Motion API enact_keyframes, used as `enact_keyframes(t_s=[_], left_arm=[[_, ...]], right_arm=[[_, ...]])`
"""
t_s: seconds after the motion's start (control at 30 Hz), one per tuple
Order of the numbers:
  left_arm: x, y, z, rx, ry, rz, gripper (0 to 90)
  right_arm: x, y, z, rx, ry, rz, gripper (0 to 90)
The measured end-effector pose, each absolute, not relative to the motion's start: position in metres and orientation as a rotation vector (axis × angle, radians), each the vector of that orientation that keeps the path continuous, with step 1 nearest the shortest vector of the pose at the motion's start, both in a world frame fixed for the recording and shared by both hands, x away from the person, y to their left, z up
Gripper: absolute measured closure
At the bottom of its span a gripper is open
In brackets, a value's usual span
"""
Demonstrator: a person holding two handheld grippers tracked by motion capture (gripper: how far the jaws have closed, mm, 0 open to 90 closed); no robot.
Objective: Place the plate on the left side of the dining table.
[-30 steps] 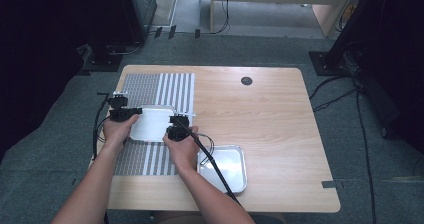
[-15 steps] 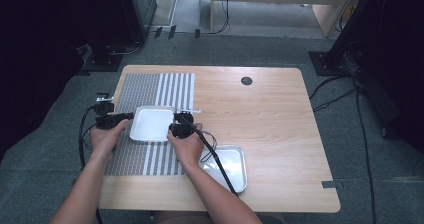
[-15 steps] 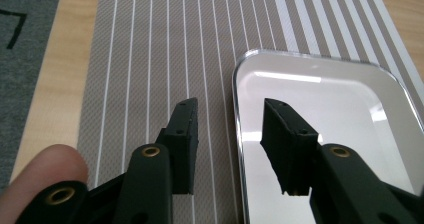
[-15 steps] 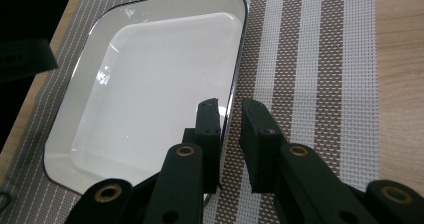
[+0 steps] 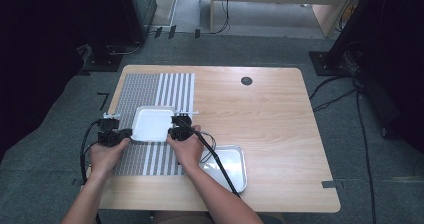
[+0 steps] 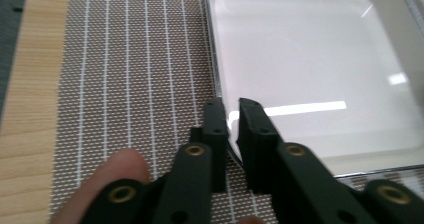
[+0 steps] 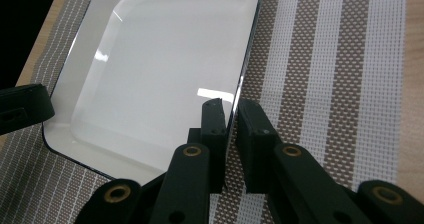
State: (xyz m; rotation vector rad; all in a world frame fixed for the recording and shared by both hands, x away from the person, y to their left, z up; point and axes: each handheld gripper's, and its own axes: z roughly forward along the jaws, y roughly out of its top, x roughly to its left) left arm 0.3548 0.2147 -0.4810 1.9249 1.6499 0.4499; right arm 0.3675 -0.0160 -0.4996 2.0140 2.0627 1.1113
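Observation:
A white square tray (image 5: 152,123) lies on a brown-and-white striped placemat (image 5: 150,86) at the table's left. My left gripper (image 5: 128,132) is at the tray's left edge. In the left gripper view its jaws (image 6: 233,109) have just been closing and now pinch the rim of the tray (image 6: 310,64). My right gripper (image 5: 171,132) is at the tray's right edge. Its jaws (image 7: 230,109) have also just been closing, with the thin rim of the tray (image 7: 165,69) pressed between them. The left gripper (image 7: 22,106) shows across the tray.
A shiny metal tray (image 5: 235,171) lies on the wooden table (image 5: 270,119) just right of my right forearm. A dark round hole (image 5: 246,80) is near the far edge. Cables trail from both grippers toward the near edge.
My left gripper has slid from the tray's far-left corner toward me along the left edge and closed on the rim. The right hand and the tray have stayed put.

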Motion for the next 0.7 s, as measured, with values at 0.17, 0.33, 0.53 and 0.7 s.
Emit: enact_keyframes(t_s=[0.17, 0.33, 0.53, 0.7], left_arm=[[0.357, 0.214, -0.474, 1.908, 1.614, 0.425, 90.0], [0.362, 0.205, -0.471, 1.888, 1.611, 0.457, 84.8], [0.339, 0.246, -0.461, 1.691, 1.682, 0.497, 77.9], [0.328, 0.249, -0.473, 1.740, 1.677, 0.369, 67.8]], right_arm=[[0.370, -0.017, -0.499, 2.071, 2.032, 1.123, 87.4], [0.369, -0.007, -0.499, 2.090, 2.036, 1.147, 89.1], [0.367, -0.011, -0.496, 2.011, 2.016, 1.178, 83.8], [0.372, -0.016, -0.494, 2.035, 2.019, 1.228, 79.4]])
